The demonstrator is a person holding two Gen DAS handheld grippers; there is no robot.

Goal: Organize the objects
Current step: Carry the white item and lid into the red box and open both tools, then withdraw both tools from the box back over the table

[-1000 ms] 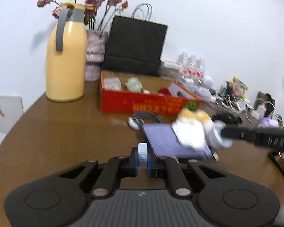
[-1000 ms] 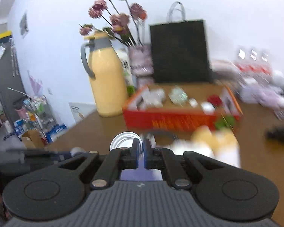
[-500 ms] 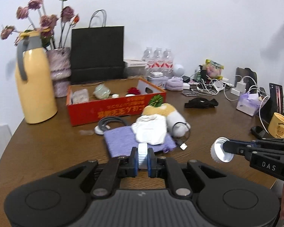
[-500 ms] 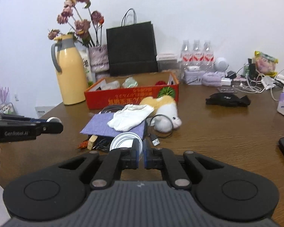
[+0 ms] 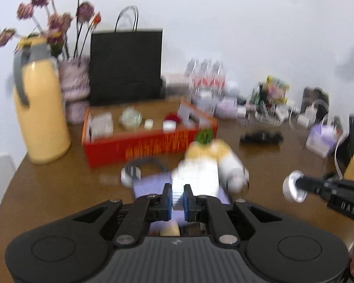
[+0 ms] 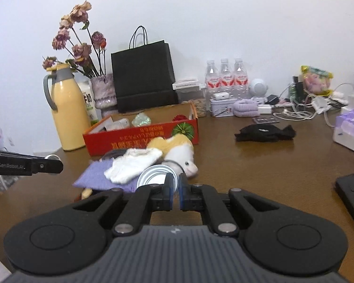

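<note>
Here, the left hand-held gripper (image 5: 177,198) pinches a small white ribbed cap (image 5: 177,194) above the near edge of the brown wooden surface (image 6: 271,165), while the right hand-held gripper (image 6: 174,192) pinches the rim of a round silver metal lid (image 6: 156,179) further right. Beyond both lie a purple cloth (image 6: 99,176), a white sock (image 6: 132,164) and a yellow-and-white plush toy (image 6: 177,148), with a red cardboard box (image 6: 141,139) farther back.

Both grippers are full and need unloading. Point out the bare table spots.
Bare wood lies in front of the black glove, running toward the dark device at the right edge. A second patch lies before the yellow thermos. Crowded: the back row by the bottles and around the purple cloth.
</note>
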